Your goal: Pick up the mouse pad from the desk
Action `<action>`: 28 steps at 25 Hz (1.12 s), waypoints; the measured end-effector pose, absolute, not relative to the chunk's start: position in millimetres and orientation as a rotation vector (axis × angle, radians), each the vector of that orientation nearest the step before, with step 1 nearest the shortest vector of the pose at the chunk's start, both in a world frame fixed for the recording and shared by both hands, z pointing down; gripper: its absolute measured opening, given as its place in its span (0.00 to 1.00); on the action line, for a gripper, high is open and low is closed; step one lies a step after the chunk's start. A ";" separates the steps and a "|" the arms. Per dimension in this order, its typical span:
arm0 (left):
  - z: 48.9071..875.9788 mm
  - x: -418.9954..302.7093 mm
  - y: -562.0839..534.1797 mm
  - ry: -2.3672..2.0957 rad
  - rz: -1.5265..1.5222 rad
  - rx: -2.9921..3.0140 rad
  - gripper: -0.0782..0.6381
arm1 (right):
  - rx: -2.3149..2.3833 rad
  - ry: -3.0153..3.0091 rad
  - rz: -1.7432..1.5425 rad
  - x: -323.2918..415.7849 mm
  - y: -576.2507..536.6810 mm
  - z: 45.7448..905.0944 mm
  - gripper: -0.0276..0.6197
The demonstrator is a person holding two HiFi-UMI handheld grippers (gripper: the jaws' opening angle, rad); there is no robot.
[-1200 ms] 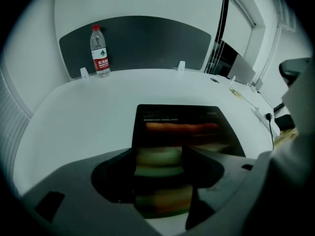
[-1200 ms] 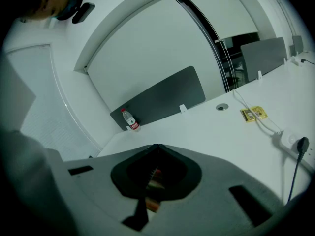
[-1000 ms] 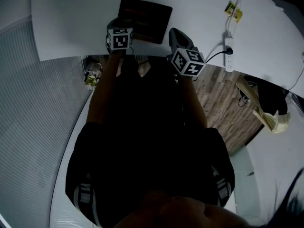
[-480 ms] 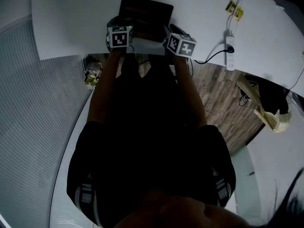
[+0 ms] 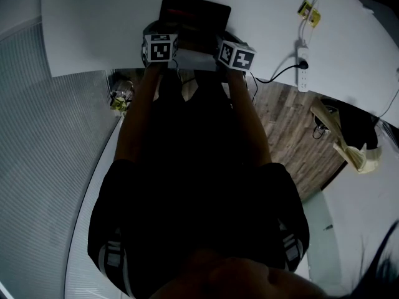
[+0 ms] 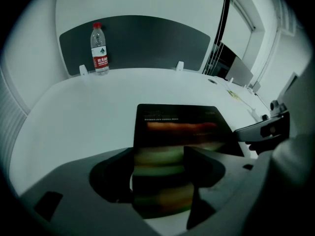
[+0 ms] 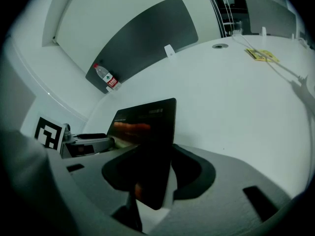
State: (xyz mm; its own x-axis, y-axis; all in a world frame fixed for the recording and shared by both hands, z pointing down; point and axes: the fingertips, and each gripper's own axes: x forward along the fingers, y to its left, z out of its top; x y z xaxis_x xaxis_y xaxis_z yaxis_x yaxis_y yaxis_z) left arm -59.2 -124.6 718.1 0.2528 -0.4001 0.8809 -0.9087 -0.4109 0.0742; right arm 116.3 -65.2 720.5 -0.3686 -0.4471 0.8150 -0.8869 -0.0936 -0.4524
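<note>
The dark mouse pad (image 5: 196, 14) with faint coloured stripes lies at the near edge of the white desk (image 5: 93, 23). My left gripper (image 5: 165, 35) sits at its near left part. In the left gripper view the mouse pad (image 6: 179, 127) runs back between the jaws of the left gripper (image 6: 165, 181), which look shut on it. My right gripper (image 5: 218, 39) is at the pad's near right edge. Its jaws have just been opening. In the right gripper view the mouse pad (image 7: 147, 127) stands tilted, almost edge-on, between the open jaws of the right gripper (image 7: 152, 181).
A water bottle (image 6: 100, 48) stands at the desk's far side against a dark partition panel (image 6: 133, 41). To the right lie a white power strip (image 5: 302, 61) with its cable and a small yellow item (image 5: 307, 14). Wooden floor shows below the desk edge.
My right gripper has come down and forward from above the desk edge to the pad's near right edge, and its jaws now straddle the pad. The left gripper stayed put.
</note>
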 end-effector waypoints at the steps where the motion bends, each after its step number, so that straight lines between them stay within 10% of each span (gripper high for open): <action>1: 718.9 -58.3 -123.2 -1.179 1.102 1.933 0.54 | 1.448 -1.779 1.457 116.3 -65.2 720.6 0.27; 28: 708.3 -33.7 -92.5 -1.057 1.023 1.876 0.54 | 1.409 -1.776 1.448 113.9 -65.1 720.5 0.27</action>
State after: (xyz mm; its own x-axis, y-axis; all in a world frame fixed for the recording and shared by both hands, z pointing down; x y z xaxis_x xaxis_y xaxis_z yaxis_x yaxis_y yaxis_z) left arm -33.7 -92.5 708.3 0.3428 -0.3075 0.8876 -0.8972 -0.3872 0.2124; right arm 113.9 -65.1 720.5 -0.3780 -0.4220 0.8240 -0.8921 -0.0719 -0.4461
